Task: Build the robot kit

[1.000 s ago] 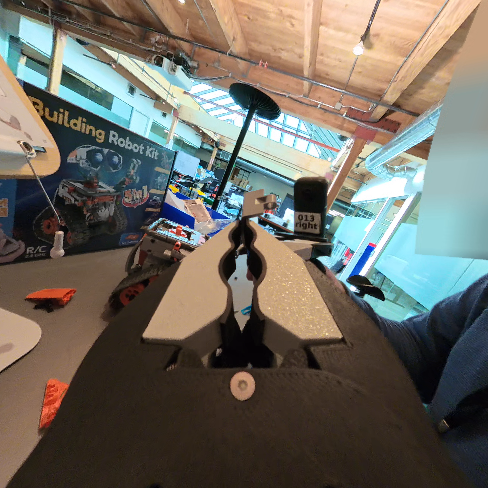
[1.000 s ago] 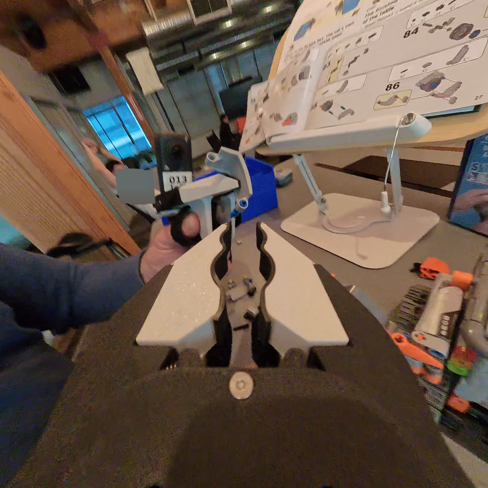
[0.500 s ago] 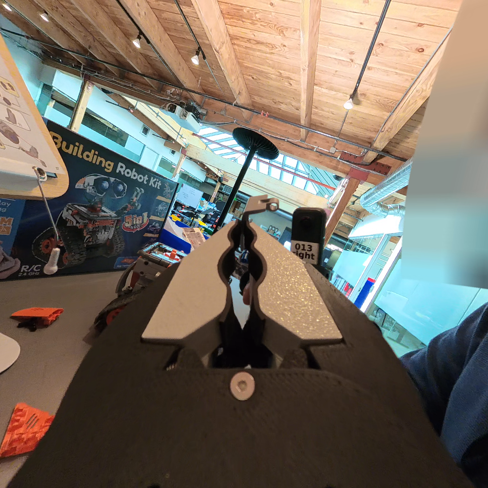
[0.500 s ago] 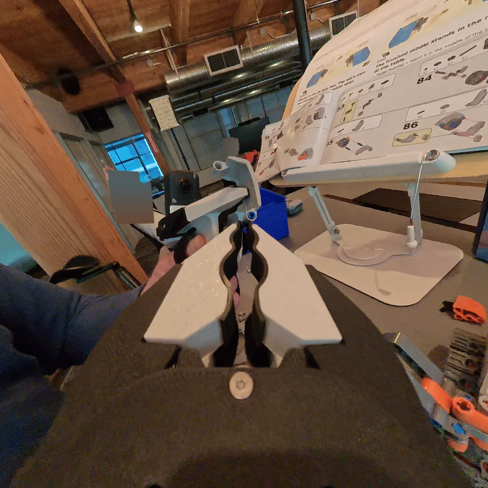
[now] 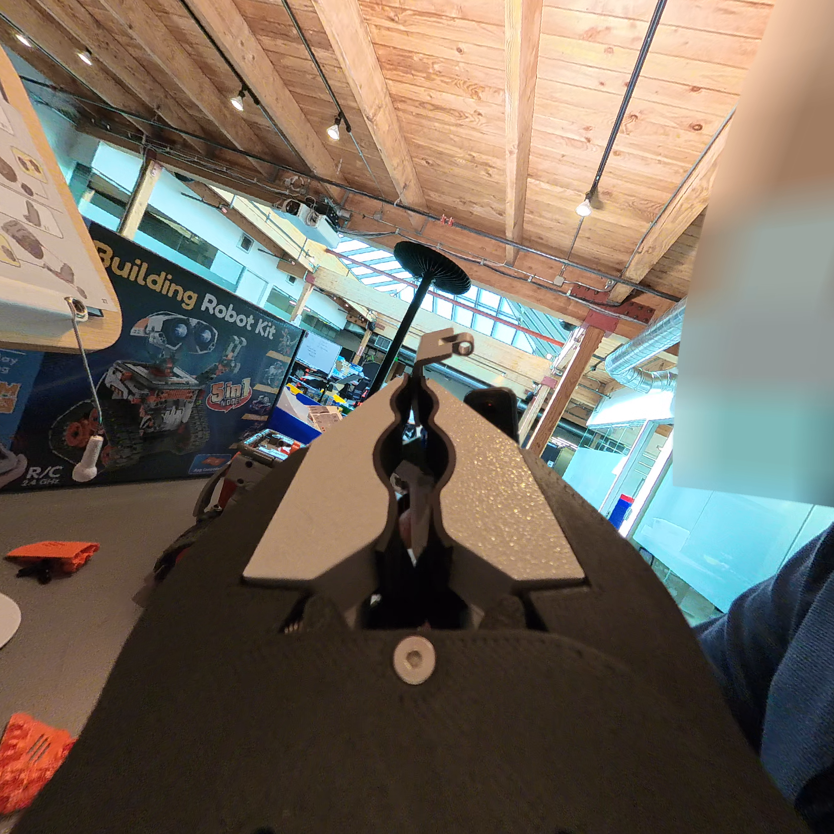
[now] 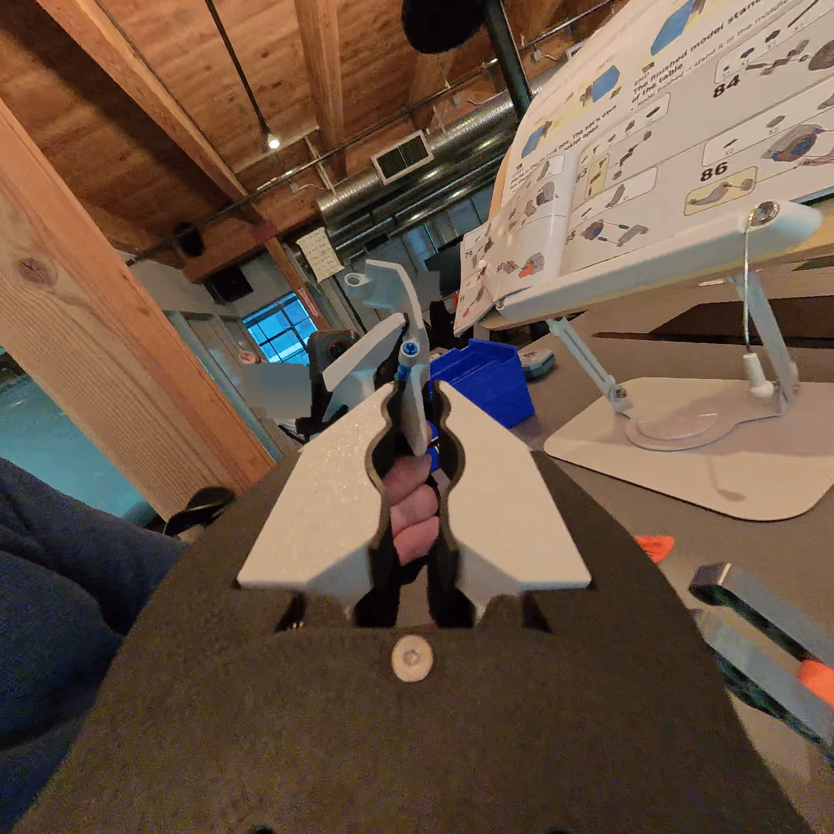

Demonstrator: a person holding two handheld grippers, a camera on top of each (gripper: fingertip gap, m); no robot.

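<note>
My left gripper (image 5: 413,383) is shut on a pale grey curved panel (image 5: 440,345) that sticks up past its fingertips, raised above the table. In the right wrist view the same panel (image 6: 392,289) carries a blue pin (image 6: 409,349), and the left gripper's fingers (image 6: 361,356) clamp it. My right gripper (image 6: 414,388) faces it. Its jaws stand a narrow gap apart with the panel's lower end between them. I cannot tell whether they press on it. The right gripper's camera (image 5: 489,408) peeks from behind my left fingers.
A white book stand (image 6: 677,456) holds an open instruction booklet (image 6: 677,135). A blue bin (image 6: 483,388) stands behind. A kit box (image 5: 180,361), a partly built tracked robot (image 5: 243,465) and orange parts (image 5: 54,553) are on the grey table (image 5: 90,609). A wooden post (image 6: 90,338) is at the left.
The right gripper, open a second ago, narrowed and moved up to the panel, whose lower end now lies between its jaws. Both views have tilted upward. The left gripper stays shut on the panel.
</note>
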